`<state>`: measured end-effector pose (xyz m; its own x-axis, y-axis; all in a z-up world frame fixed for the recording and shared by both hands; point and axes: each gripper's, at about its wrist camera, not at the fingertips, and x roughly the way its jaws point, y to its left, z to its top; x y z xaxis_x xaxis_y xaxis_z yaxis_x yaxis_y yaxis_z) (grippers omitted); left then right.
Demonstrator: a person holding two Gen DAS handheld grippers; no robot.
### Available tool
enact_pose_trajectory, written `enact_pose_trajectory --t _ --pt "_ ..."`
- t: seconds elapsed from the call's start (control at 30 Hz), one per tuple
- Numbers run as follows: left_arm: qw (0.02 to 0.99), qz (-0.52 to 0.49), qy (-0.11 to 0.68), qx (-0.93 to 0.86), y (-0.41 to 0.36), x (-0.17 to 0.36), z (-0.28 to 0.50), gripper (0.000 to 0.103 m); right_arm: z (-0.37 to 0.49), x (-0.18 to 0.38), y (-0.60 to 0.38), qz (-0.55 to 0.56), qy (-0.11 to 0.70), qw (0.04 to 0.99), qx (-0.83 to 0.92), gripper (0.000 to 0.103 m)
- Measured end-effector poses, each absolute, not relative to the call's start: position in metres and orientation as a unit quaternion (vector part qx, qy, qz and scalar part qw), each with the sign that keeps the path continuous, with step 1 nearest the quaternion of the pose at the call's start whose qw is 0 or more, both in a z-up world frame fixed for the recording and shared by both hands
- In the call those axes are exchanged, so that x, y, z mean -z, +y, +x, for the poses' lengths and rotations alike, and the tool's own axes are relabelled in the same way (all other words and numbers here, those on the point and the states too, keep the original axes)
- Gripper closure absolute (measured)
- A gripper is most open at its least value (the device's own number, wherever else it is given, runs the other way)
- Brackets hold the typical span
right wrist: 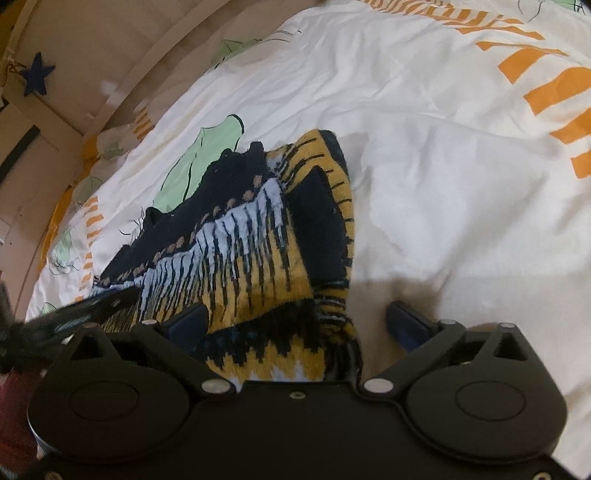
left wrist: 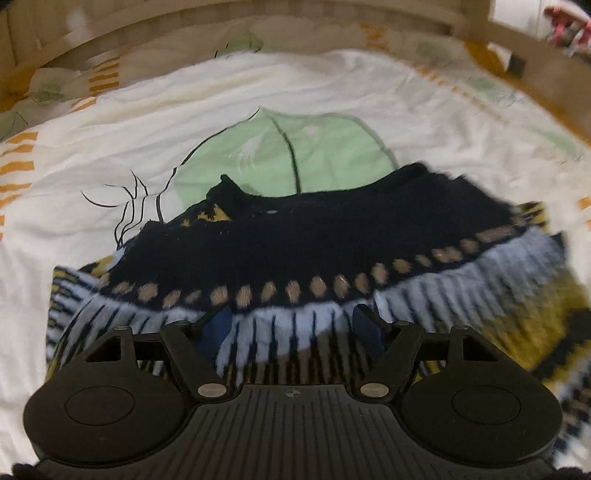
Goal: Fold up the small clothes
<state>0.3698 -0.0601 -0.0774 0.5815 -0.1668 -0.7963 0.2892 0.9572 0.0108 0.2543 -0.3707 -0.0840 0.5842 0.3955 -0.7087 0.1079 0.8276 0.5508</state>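
Note:
A knitted sweater (left wrist: 332, 236), black with tan dots, pale blue fringe and a yellow band, lies bunched on the bed. My left gripper (left wrist: 291, 328) hovers low over its near edge. Its blue pads (left wrist: 216, 332) stand apart, with flat cloth between and under them and no pinch visible. In the right wrist view the same sweater (right wrist: 251, 236) runs from the centre to the lower left. My right gripper (right wrist: 297, 317) is wide open, and the sweater's yellow and black hem lies loose between its fingers (right wrist: 188, 317). A blurred dark shape (right wrist: 74, 310) crosses the sweater at the left edge.
The white bed sheet (right wrist: 443, 166) has green leaf prints (left wrist: 280, 155) and orange stripes (right wrist: 554, 96). A wooden bed rail (left wrist: 258, 33) curves along the far side. A blue star (right wrist: 37, 75) hangs on the wood. Something pink (left wrist: 565, 26) sits beyond the rail's right end.

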Motion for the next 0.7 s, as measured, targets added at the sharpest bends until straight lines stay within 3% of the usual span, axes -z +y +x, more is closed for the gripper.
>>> enact_pose_trajectory --t 0.37,0.7 --pt "0.876 0.074 0.464 0.112 -0.07 0.089 0.411 0.01 0.259 0.082 -0.364 0.262 0.462 0.843 -0.081 0.0" --pt "0.877 0.068 0.459 0.123 -0.06 0.077 0.394 0.011 0.264 0.086 -0.377 0.348 0.428 0.83 -0.085 0.0"
